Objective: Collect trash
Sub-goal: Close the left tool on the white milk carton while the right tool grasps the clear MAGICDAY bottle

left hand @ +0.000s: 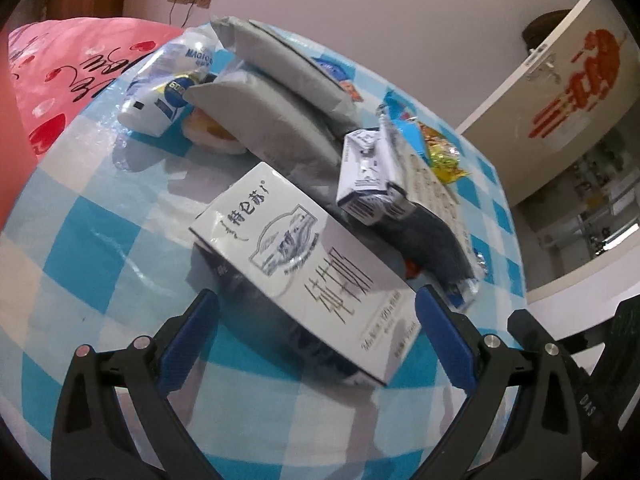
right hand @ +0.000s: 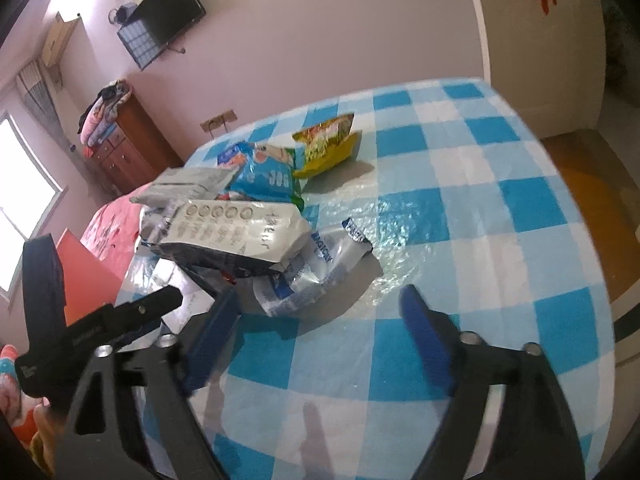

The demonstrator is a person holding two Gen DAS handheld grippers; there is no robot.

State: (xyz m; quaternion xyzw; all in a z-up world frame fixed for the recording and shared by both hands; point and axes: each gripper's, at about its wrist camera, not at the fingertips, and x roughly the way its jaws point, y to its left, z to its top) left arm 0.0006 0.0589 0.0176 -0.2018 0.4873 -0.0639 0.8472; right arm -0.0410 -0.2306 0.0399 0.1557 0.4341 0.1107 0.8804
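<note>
A pile of trash lies on the blue-and-white checked table (left hand: 80, 240). Nearest in the left wrist view is a white milk carton (left hand: 304, 248), lying flat. My left gripper (left hand: 316, 308) is open, its blue pads either side of the carton's near end. Behind it are a small carton (left hand: 368, 172), grey packets (left hand: 280, 92) and a white-blue wrapper (left hand: 168, 80). In the right wrist view my right gripper (right hand: 320, 308) is open just in front of a crumpled white-blue wrapper (right hand: 312, 276). A white-and-dark packet (right hand: 240, 232), a blue bag (right hand: 264, 176) and a yellow snack bag (right hand: 328, 144) lie beyond.
The left gripper's black body (right hand: 100, 320) shows close at the right gripper's left side. A pink bedspread (left hand: 60, 80) lies beyond the table's far left edge. A door with a red decoration (left hand: 580, 80) stands to the right. A wooden dresser (right hand: 128, 148) is by the far wall.
</note>
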